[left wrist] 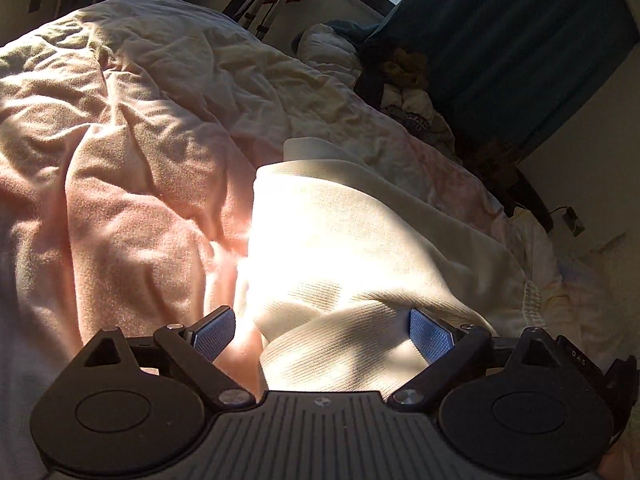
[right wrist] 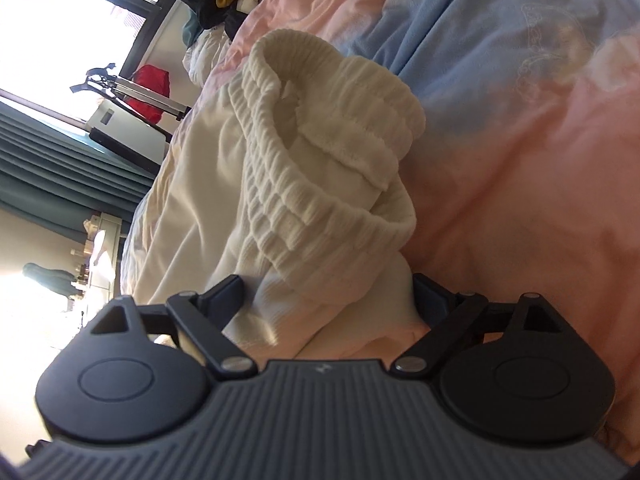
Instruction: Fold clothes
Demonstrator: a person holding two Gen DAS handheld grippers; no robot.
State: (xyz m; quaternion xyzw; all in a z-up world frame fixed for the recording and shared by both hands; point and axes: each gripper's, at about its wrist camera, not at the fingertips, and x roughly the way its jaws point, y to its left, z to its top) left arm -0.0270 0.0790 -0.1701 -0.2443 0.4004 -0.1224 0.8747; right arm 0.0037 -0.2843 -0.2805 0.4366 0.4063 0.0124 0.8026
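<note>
garment: cream ribbed knit (left wrist: 360,240), looks like trousers with an elastic waistband (right wrist: 320,152); lies on the bed, on the pink-blue duvet (left wrist: 120,200).
position, left view: cloth runs from 6 o'clock, between the fingers, up toward 12; a folded-over end shows at about 12 o'clock of the piece.
position, right view: waistband stands crumpled, gaping open at centre; rest of the cloth trails off toward 9 o'clock.
left gripper (left wrist: 322,334): fingers spread wide, cloth lies between them, pads not pressing on it; no grip.
right gripper (right wrist: 328,300): fingers spread wide too, a bunch of cloth between them, right finger mostly hidden behind the cloth; no clamp visible.
done so far: garment seems doubled over lengthwise, judging by the layered edge in the left view; not a tidy packet.
left to do: waistband end needs flattening, then likely one or more cross folds; hard to tell the fold count.
pile (left wrist: 404,92): more clothes heaped at the far end of the bed, about 1 o'clock in the left view; apparently unfolded, so the task is early.
risk: thick rib springs back, folds may not hold.
</note>
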